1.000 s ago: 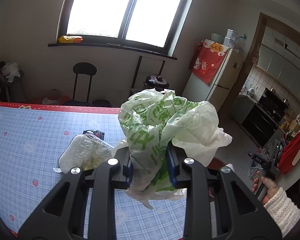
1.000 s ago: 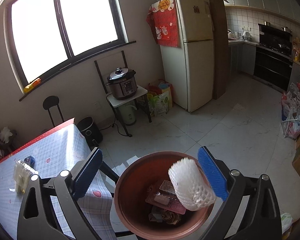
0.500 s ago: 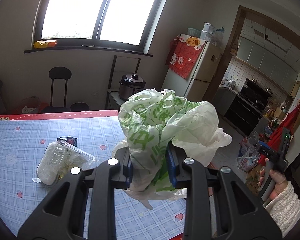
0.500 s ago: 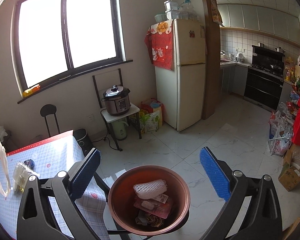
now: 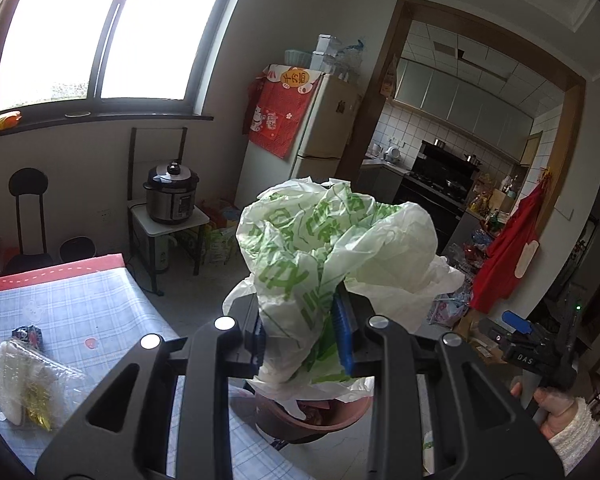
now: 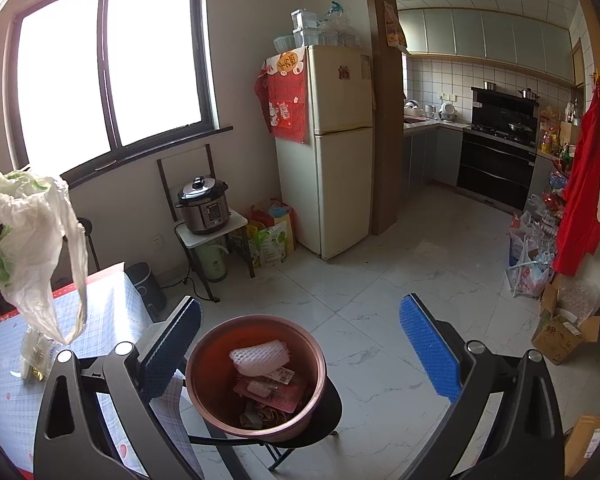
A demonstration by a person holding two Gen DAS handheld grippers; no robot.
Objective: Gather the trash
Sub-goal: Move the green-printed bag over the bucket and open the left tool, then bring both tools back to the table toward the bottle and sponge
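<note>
plastic in the left grip: the left gripper [image 5: 300, 332] has its blue pads pinched tight on a crumpled white bag with green print [image 5: 332, 256], the bulk of it billowing above the jaws and a loose tail hanging below
basin: a copper-brown trash basin [image 6: 256, 376] sits on a low black stool [image 6: 328, 412] just off the table's right edge; in the left wrist view only its rim [image 5: 352, 410] shows, directly under and just beyond the pinched bag
already in: a white foam fruit net [image 6: 260, 356], a pink wrapper [image 6: 270, 390] and darker scraps lie in the basin's bottom
right grip: the right gripper [image 6: 300, 352] hangs above the basin with its jaws spread wide and nothing between them
key relation: the bag appears to be over the basin's near-left rim, not its centre, with its long axis running up and down, tail lowest; a short carry to the right and away should put the tail inside before the pads let go
nearer hand: the left, since it holds the bag; the right is empty and closest to the basin
left on the table: a clear plastic packet [image 5: 28, 384] on the blue checked tablecloth [image 5: 80, 300], far left of the basin, looks like the next piece to fetch
risk: the light film may cling to the pads or drape over the rim
</note>
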